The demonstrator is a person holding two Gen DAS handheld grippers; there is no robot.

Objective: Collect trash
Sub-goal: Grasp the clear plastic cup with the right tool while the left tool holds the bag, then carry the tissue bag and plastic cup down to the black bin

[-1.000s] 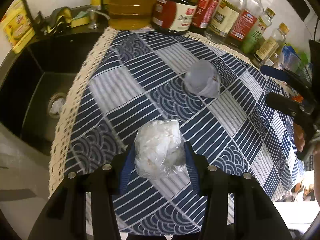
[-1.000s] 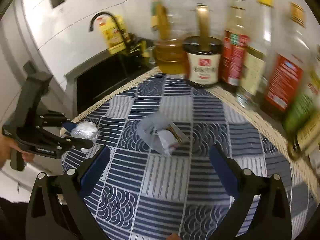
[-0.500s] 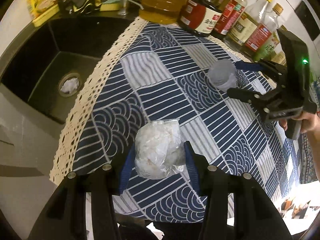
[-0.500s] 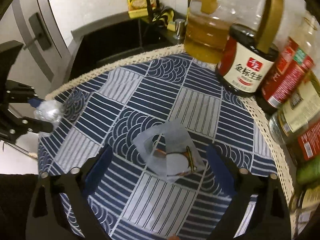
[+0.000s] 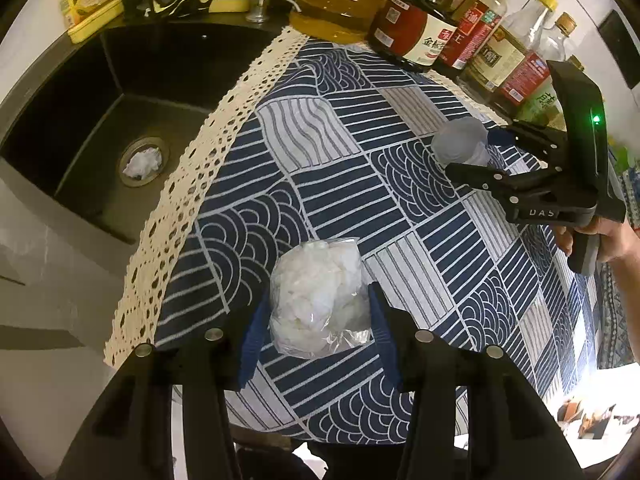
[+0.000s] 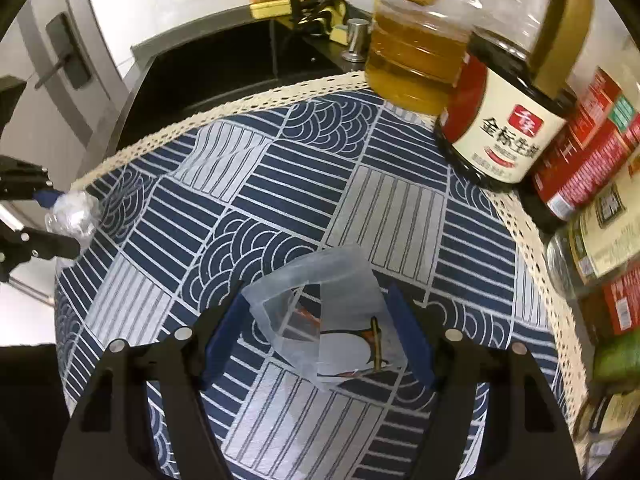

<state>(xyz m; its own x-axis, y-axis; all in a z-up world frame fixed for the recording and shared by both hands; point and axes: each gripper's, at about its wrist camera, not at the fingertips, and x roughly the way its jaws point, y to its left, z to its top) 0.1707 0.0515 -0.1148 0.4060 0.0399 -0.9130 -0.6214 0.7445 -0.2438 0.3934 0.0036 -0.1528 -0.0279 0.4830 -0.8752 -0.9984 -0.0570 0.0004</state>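
Note:
My left gripper (image 5: 316, 316) is shut on a crumpled clear plastic bag of white scraps (image 5: 318, 296), held above the blue patterned cloth (image 5: 304, 128). The bag also shows at the left in the right wrist view (image 6: 72, 214). My right gripper (image 6: 320, 334) is open, with its blue pads on either side of a translucent plastic wrapper with a penguin print (image 6: 328, 320) that lies on the cloth. The wrapper (image 5: 460, 144) and right gripper (image 5: 476, 152) show at the right in the left wrist view.
A row of oil and sauce bottles (image 5: 416, 36) lines the cloth's far edge; they stand close on the right in the right wrist view (image 6: 508, 120). A black sink (image 5: 100, 120) with white debris in its drain (image 5: 142, 162) lies left of the cloth.
My right gripper has moved forward and down until its pads flank the wrapper. My left gripper, still holding the bag, has drawn back toward the cloth's near edge.

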